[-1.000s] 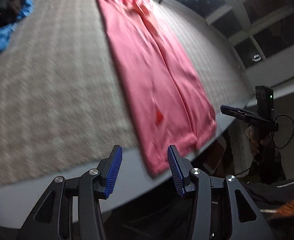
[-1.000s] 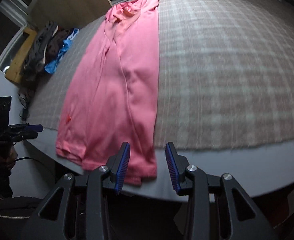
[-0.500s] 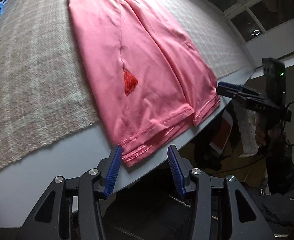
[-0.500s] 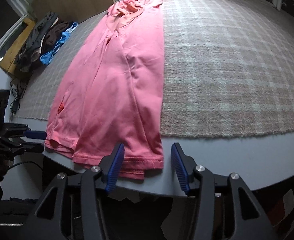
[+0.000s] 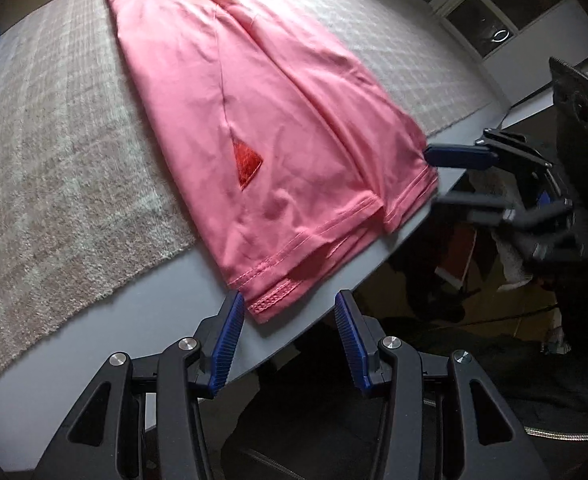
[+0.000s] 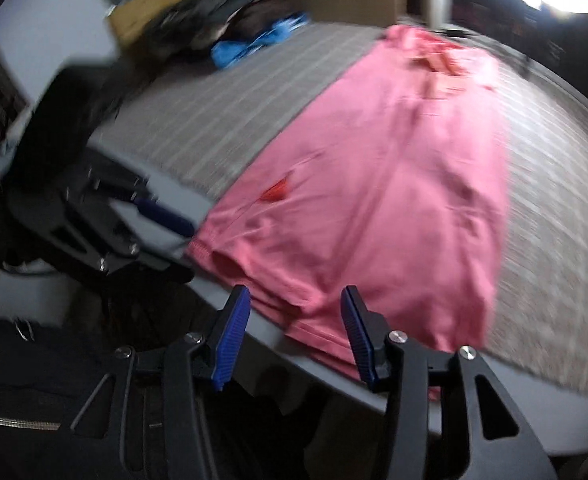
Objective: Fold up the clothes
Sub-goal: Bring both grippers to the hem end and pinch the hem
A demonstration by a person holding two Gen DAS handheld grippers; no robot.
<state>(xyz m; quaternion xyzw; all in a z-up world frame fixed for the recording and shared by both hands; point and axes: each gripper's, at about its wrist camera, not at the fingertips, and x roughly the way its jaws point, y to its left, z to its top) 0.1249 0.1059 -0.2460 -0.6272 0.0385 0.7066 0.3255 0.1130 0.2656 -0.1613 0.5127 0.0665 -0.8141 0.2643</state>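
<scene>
Lying flat, pink garment [image 5: 261, 120], seemingly folded lengthwise, hem [image 5: 294, 248] overhanging.

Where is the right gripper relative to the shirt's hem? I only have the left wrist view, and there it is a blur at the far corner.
Observer: In the right wrist view the right gripper is open, and the near hem of the pink shirt lies between its fingers.
Operator: And does my left gripper touch the cloth?
Observer: Seen from the right wrist, the left gripper is open at the hem's other corner, with its upper finger right at the fabric's edge. Motion blur hides whether they touch.
Operator: Is anything else waiting to be folded?
Observer: A heap of dark clothes lies beyond the shirt at the far side, with a blue garment at its edge.
</scene>
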